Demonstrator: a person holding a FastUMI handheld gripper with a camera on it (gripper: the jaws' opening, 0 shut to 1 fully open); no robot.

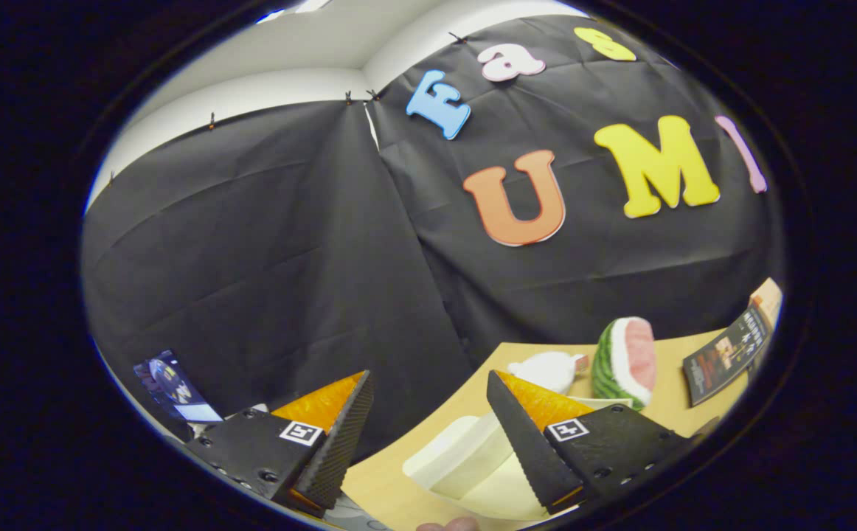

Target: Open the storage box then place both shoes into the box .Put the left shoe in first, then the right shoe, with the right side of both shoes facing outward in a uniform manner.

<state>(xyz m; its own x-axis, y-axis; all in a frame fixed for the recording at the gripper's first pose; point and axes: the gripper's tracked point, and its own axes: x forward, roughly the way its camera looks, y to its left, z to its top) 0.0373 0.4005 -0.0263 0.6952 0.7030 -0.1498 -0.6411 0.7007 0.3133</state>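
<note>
Your gripper (428, 391) was spread wide, fingers well apart and grasping nothing, tilted up toward the black cloth wall (266, 243) of the booth. A pale cream, rounded plastic storage box (465, 461) lay on the light wooden table (380, 479), low between the fingers and partly hidden behind the right finger (528, 442); I could not tell whether its lid was open. The left finger (340, 435) pointed at the cloth. Beyond the right fingertip, at about 1 o'clock, sat a white soft-looking object (546, 369), too hidden to identify. At 2 o'clock from it stood a green-rinded, pink-fleshed watermelon slice toy (624, 361). Farther at 3 o'clock lay a dark printed booklet (723, 354). At 9 o'clock from the left finger a small lit screen (170, 383) showed.
</note>
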